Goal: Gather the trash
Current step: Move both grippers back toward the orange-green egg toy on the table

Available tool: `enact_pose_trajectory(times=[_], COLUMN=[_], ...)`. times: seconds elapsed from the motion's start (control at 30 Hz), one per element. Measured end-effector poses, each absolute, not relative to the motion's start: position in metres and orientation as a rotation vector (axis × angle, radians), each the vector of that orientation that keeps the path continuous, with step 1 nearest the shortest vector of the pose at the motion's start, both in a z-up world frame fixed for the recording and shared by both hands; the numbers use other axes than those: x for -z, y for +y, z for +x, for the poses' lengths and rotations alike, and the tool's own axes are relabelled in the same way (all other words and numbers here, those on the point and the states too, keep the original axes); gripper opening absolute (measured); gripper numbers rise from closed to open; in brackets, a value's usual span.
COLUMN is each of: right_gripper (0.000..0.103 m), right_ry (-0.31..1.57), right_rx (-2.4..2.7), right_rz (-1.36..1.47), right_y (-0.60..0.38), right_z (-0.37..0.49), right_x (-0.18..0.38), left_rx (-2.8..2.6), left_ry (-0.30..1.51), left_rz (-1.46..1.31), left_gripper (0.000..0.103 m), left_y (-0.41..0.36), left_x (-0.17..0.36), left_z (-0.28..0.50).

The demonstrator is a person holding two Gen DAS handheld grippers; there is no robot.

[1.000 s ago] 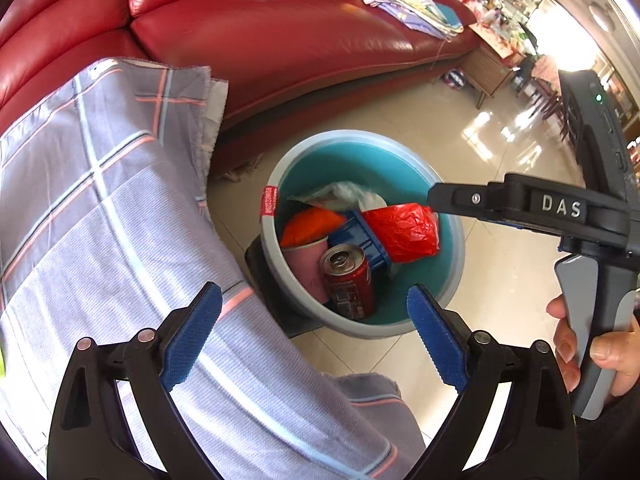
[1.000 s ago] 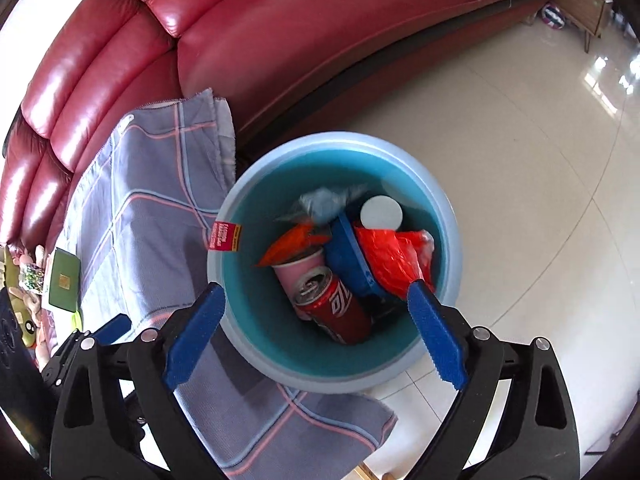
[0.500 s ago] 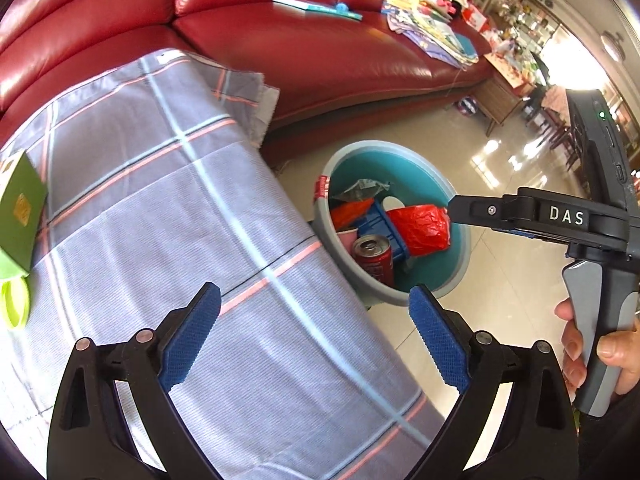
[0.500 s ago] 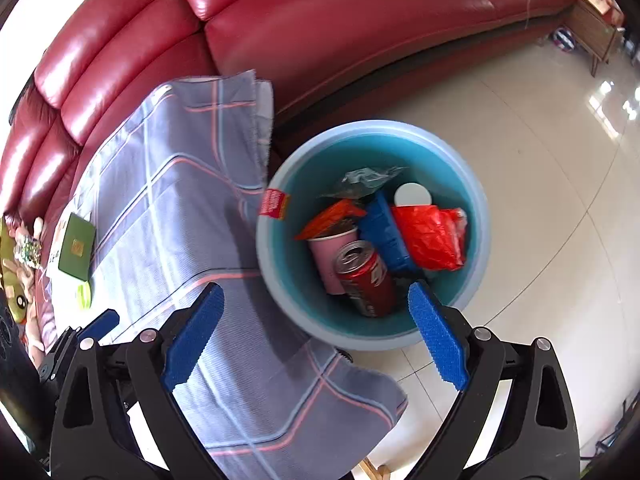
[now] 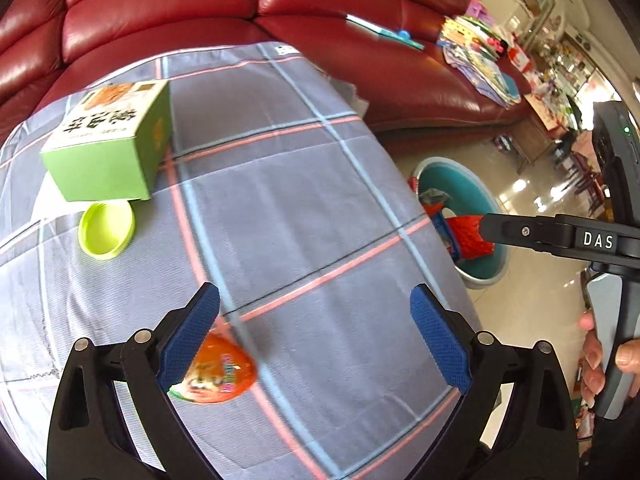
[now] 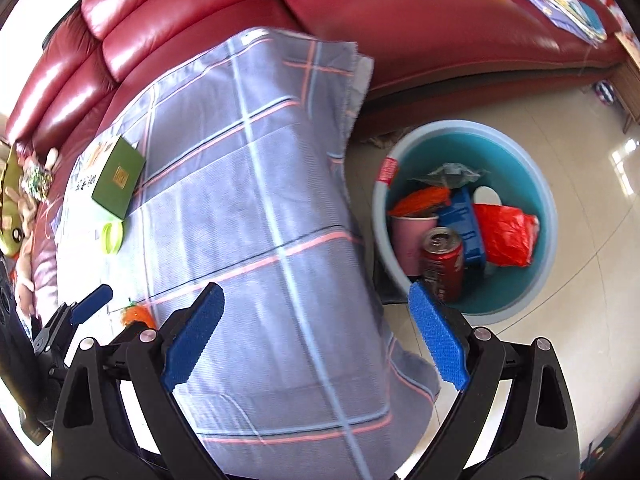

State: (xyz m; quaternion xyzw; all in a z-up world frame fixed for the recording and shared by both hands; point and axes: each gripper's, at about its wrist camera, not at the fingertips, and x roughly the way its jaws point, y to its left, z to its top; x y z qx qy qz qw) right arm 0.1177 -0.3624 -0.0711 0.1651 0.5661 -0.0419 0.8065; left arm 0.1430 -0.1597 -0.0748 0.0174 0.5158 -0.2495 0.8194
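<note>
A blue bin on the floor holds a red can, a pink cup, a red bag and other trash; it also shows in the left wrist view. On the checked tablecloth lie an orange wrapper, a green lid and a green box. My left gripper is open and empty above the cloth, the wrapper by its left finger. My right gripper is open and empty over the table edge beside the bin.
A red leather sofa runs behind the table, with papers on its seat. The shiny tiled floor surrounds the bin. A stuffed toy lies at the far left. The right gripper's body crosses the left wrist view.
Both grippers have swung left, away from the bin and over the table. The green box, green lid and orange wrapper have come into view. Both stay open.
</note>
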Motion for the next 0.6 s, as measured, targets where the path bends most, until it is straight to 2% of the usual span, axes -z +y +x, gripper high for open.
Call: enact_pose_trajectory(times=[0.6], right_gripper=[0.089], right_ry=[1.263], right_rx=[-0.084], right_rz=[0.052], right_y=[-0.165], right_z=[0.221], right_x=[0.044], left_rx=[0.27], left_ry=[1.074], left_rz=[-0.187], left_gripper=[0.096], left_y=[0.039], left_x=[0.081], left_z=[0.19])
